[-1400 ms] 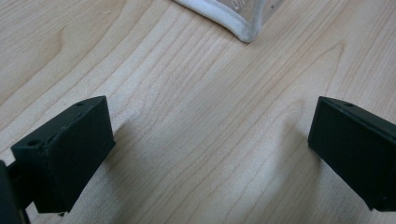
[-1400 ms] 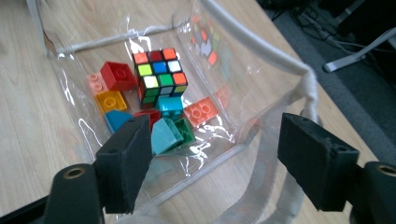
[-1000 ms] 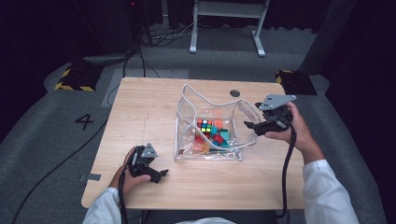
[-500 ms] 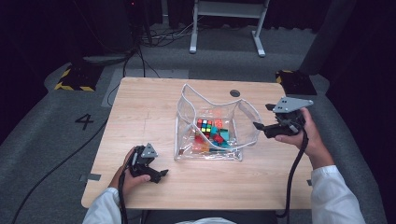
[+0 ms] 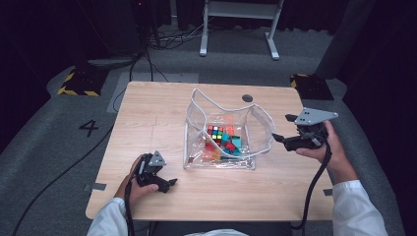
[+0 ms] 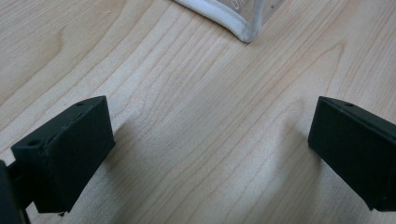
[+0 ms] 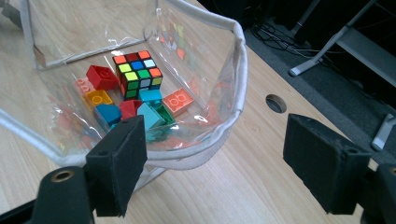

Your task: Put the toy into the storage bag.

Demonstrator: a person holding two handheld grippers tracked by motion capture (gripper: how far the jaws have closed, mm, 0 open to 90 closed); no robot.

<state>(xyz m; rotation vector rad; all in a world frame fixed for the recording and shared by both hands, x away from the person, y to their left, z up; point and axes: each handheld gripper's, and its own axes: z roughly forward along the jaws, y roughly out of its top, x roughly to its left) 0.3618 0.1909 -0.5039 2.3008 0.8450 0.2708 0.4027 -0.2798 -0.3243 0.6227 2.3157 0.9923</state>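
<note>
A clear plastic bag (image 5: 196, 118) with white trim stands open in the middle of the wooden table (image 5: 147, 113). Inside lie a Rubik's cube (image 5: 215, 132) (image 7: 137, 73) and several coloured bricks (image 7: 103, 77). My right gripper (image 5: 283, 129) (image 7: 219, 163) is held open just right of the bag's right rim (image 7: 239, 79), apart from it, with nothing between its jaws. My left gripper (image 5: 168, 184) (image 6: 210, 149) rests open on the table at the front left, with bare wood between its jaws. A corner of the bag (image 6: 243, 29) lies just beyond it.
A round cable hole (image 5: 247, 98) (image 7: 275, 103) sits in the table behind the bag. A white metal stand (image 5: 238, 10) and cables (image 5: 167, 39) are on the floor beyond the table. A number 4 (image 5: 90, 128) is marked on the floor at left.
My right gripper has drawn back to the right, away from the bag's right rim. The left gripper and the bag have stayed put.
</note>
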